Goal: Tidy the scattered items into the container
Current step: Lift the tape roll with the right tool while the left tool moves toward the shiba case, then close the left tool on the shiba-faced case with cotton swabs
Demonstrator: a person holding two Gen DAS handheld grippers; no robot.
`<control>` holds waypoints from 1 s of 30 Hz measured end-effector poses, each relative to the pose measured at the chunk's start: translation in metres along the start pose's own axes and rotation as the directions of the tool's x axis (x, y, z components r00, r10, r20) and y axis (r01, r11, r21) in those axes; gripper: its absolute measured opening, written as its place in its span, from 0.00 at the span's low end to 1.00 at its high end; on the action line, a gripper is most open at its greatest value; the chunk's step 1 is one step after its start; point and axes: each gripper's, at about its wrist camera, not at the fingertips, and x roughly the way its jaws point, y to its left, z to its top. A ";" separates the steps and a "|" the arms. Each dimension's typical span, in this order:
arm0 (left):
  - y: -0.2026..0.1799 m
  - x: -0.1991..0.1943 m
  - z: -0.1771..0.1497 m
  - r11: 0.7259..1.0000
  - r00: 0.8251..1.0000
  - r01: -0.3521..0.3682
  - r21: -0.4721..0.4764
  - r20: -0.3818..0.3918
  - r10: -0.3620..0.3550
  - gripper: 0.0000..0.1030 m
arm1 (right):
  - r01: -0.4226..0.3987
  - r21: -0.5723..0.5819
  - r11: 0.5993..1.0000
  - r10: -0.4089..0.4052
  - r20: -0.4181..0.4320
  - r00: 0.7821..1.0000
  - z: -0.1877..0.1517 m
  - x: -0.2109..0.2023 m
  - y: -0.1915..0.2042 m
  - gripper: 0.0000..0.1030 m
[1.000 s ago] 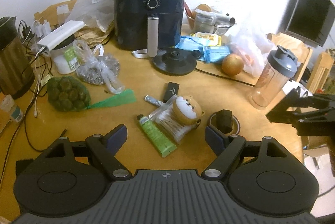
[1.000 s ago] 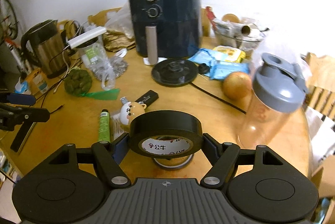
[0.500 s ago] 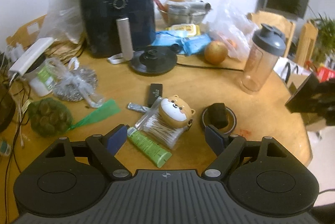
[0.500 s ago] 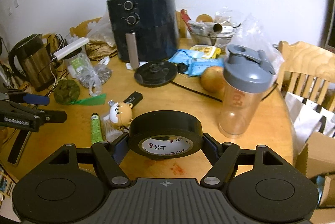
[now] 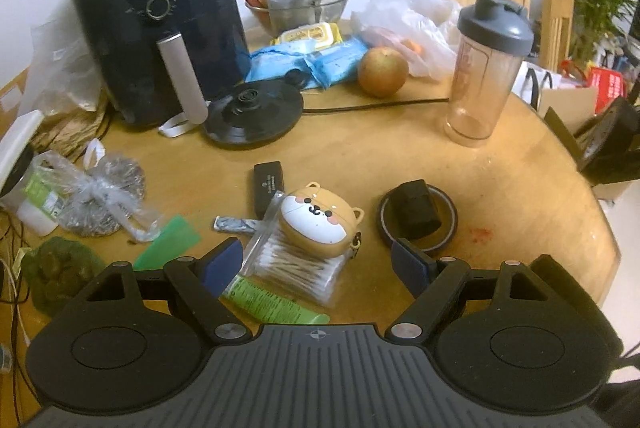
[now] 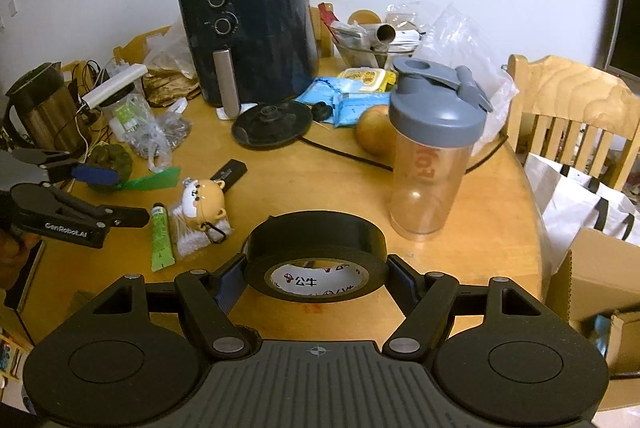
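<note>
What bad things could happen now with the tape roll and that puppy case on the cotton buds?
1. The right gripper pinches the black tape roll only at its round sides, so it might slip out and drop onto the table.
2. The left gripper is open near the puppy case, which lies on the cotton bud bag. Grabbing one could drag the other along.
3. The shaker bottle stands close by. A swing might tip it.

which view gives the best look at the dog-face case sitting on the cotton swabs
The left wrist view: the dog-face case sits near centre, large, face toward the camera, resting on the bag of cotton swabs. In the right wrist view the case is smaller, off to the left and seen from the side.
</note>
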 end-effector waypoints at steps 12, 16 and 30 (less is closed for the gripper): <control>0.003 0.038 0.006 0.990 0.995 0.097 0.099 -0.041 -0.094 0.80 | 0.036 0.046 0.998 -0.036 -0.005 0.999 -0.004 -0.002 -0.019 0.73; 0.005 0.052 0.006 0.980 0.992 0.118 0.158 -0.053 -0.111 0.80 | 0.050 0.066 0.997 -0.049 -0.011 0.999 -0.006 -0.002 -0.026 0.73; 0.013 0.088 0.009 0.934 0.984 0.174 0.311 -0.095 -0.152 0.80 | 0.084 0.103 0.991 -0.082 -0.021 0.996 -0.011 -0.004 -0.035 0.73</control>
